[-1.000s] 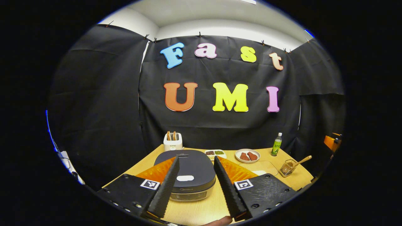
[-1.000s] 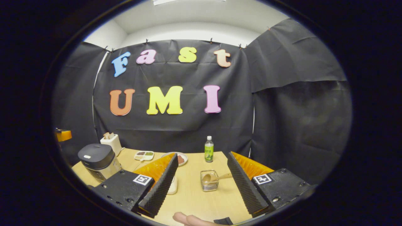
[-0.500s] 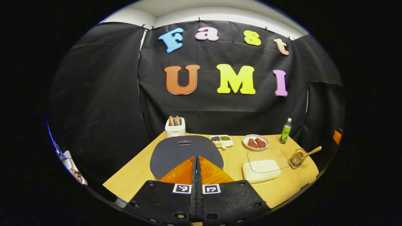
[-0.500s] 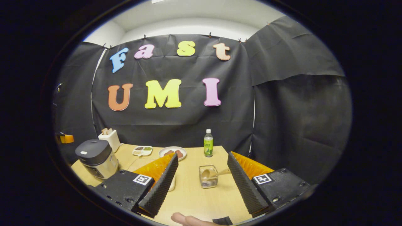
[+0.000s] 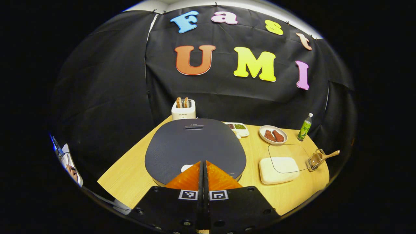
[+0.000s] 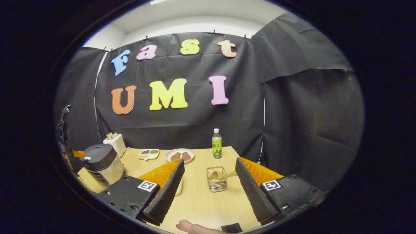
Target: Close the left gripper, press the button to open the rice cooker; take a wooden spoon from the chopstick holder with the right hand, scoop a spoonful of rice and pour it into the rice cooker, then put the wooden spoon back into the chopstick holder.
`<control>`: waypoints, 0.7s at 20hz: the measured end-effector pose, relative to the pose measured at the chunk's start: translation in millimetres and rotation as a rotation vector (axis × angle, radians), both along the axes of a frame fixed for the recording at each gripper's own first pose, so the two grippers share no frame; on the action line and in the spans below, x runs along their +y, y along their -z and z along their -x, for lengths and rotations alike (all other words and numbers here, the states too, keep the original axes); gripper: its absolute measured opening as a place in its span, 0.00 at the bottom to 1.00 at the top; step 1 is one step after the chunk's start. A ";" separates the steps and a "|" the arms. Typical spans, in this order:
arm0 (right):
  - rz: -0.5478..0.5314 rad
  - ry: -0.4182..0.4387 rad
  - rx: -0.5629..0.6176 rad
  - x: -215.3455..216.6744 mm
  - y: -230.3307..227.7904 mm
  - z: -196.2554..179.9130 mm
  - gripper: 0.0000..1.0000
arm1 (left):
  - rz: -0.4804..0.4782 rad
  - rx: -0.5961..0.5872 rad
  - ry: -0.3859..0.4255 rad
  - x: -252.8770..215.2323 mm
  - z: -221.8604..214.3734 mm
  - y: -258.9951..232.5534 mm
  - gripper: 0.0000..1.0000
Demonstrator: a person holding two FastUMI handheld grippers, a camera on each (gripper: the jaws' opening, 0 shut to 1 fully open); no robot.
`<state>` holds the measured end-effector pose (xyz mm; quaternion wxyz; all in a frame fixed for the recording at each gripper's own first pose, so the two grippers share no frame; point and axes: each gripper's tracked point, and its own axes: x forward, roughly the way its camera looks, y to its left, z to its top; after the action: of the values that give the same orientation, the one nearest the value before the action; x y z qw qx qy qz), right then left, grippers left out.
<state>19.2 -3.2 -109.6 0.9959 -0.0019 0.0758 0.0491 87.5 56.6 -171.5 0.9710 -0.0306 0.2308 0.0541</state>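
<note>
At the bottom centre of the left gripper view, the left gripper (image 5: 203,165) had its two fingers pressed together with nothing between them, tips just over the near edge of the rice cooker (image 5: 195,146). The white button (image 5: 186,167) lay right beside the tips, a little to their left. The lid was down, so the step in hand was judged to be the button press. The next move called for bringing the closed tips onto that button and pushing down.

In the right gripper view, the right gripper (image 6: 208,185) sat at the bottom with fingers spread wide and empty. Between them, mid-frame, stood the chopstick holder (image 6: 217,184) with the wooden spoon (image 6: 218,175) leaning in it. A white rice container (image 5: 278,169) lay right of the cooker.

Farther back, at the table's far edge, the toaster (image 5: 183,111) carried a small brand mark too small to read with confidence. The green bottle (image 6: 216,148) had a label that was not legible.
</note>
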 end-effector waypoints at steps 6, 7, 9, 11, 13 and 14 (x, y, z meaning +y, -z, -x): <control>0.003 -0.002 0.002 0.2 10.9 -1.0 1.00 | 0.014 -0.013 0.011 -0.7 -3.3 12.8 0.00; 0.008 -0.004 0.006 0.9 12.9 -0.6 1.00 | 0.020 0.003 0.015 -1.2 -1.7 16.1 0.00; 0.013 -0.006 0.008 0.1 15.4 -0.3 1.00 | 0.035 0.020 0.014 -0.6 -2.3 21.6 0.00; 0.011 -0.014 0.009 1.7 18.3 1.5 1.00 | 0.024 0.017 0.008 -2.3 2.3 23.1 0.00; 0.011 -0.023 0.013 3.0 23.9 1.9 0.99 | 0.013 0.004 -0.009 0.5 -2.0 20.9 0.00; 0.017 -0.022 0.016 2.1 26.6 1.6 1.00 | 0.010 -0.006 -0.017 0.8 -2.3 18.6 0.00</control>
<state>17.6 -1.1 -136.1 0.9947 -0.0106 0.0839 0.0592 89.8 57.4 -190.1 0.9710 -0.0375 0.2281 0.0611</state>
